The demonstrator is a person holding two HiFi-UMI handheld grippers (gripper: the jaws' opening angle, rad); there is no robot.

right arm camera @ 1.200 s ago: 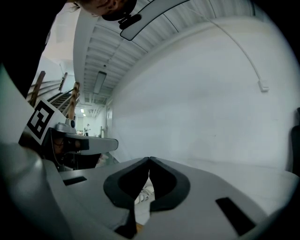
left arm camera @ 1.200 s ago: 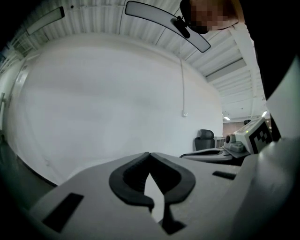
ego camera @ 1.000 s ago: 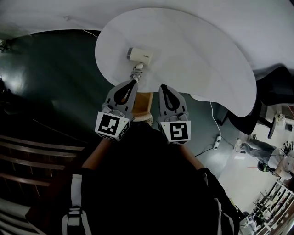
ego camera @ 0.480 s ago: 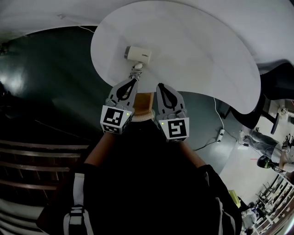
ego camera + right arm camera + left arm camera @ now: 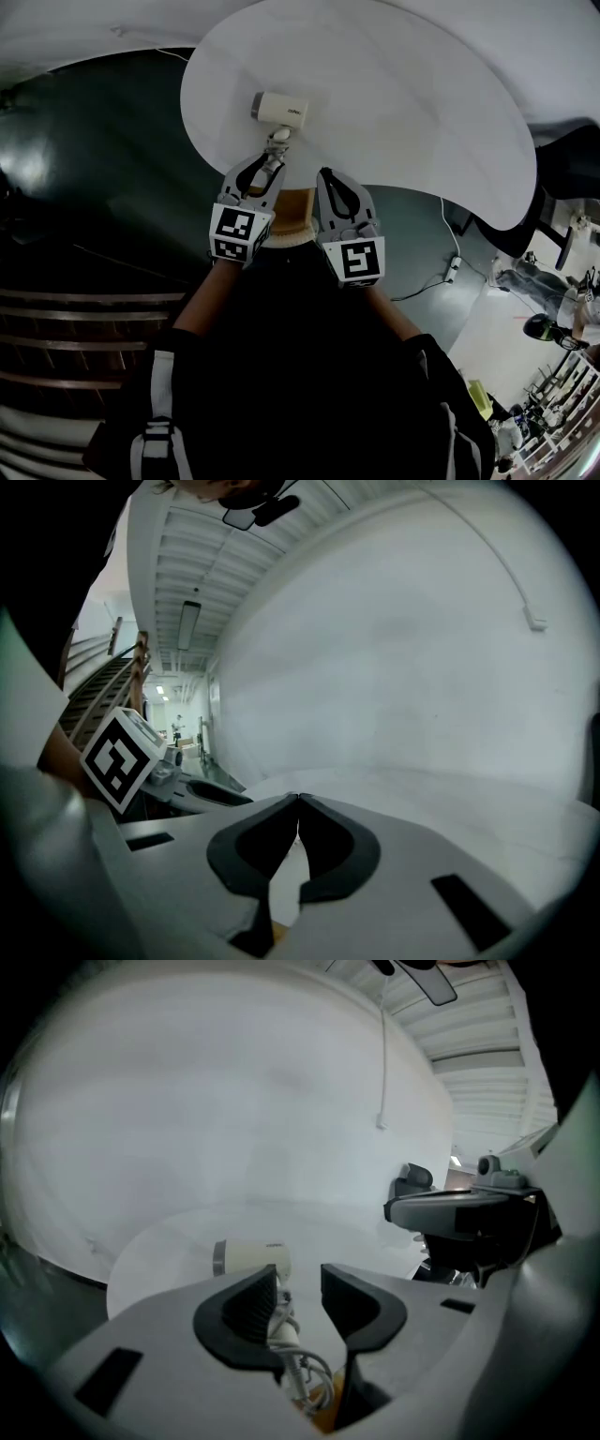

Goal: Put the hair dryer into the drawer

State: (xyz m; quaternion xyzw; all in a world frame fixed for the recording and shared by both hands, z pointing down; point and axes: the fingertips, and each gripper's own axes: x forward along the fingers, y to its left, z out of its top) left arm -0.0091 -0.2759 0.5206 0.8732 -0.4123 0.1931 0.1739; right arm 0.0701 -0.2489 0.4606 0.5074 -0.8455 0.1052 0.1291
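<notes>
over a white rounded bench (image 5: pixel 403 103), with dark floor (image 5: pixel 112 141) beyond its near edge, holding the left tool (image 5: pixel 270 161) low at the rim and opening its jaws. seeing the handle of the hair dryer (image 5: pixel 279 110) and its bunched cord (image 5: pixel 307 1372) running up between them, lying close against one pad but not being pinched. keeping the right tool (image 5: pixel 330 180) just beside the left, jaws pressed together on nothing.

finding the hair dryer lying on the bench straight ahead of the left tool: pale barrel sitting crosswise farthest out, handle pointing back toward the tool and lining up with its reach. judging the left tool as the nearer one, straddling the handle and needing only to be closing on it.

spotting no drawer for certain; glimpsing something brownish (image 5: pixel 295 204) under the bench edge between the tools, too hidden for naming.
</notes>
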